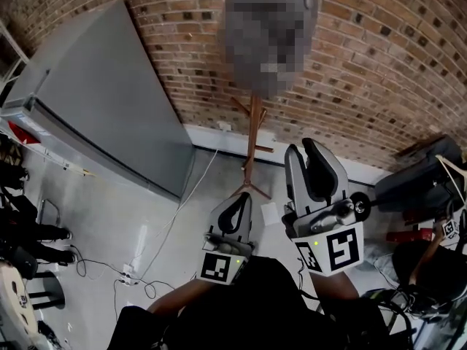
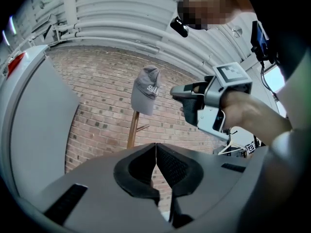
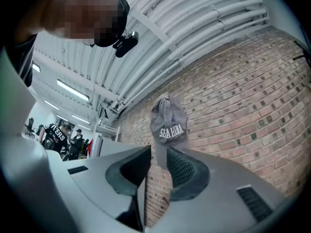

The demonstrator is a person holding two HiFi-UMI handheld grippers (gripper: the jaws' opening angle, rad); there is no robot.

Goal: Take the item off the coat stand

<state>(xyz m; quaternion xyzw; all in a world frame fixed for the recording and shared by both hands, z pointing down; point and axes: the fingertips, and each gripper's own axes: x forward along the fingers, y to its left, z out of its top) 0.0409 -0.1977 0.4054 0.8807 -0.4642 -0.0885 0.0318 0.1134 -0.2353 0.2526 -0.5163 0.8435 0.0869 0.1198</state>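
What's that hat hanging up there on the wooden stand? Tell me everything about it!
It is a grey cap that looks like soft cloth, with white letters across its front. It hangs on the very top of the wooden coat stand, drooping down over the pole, in front of a brick wall. Only the stand touches it; nothing is holding it yet.
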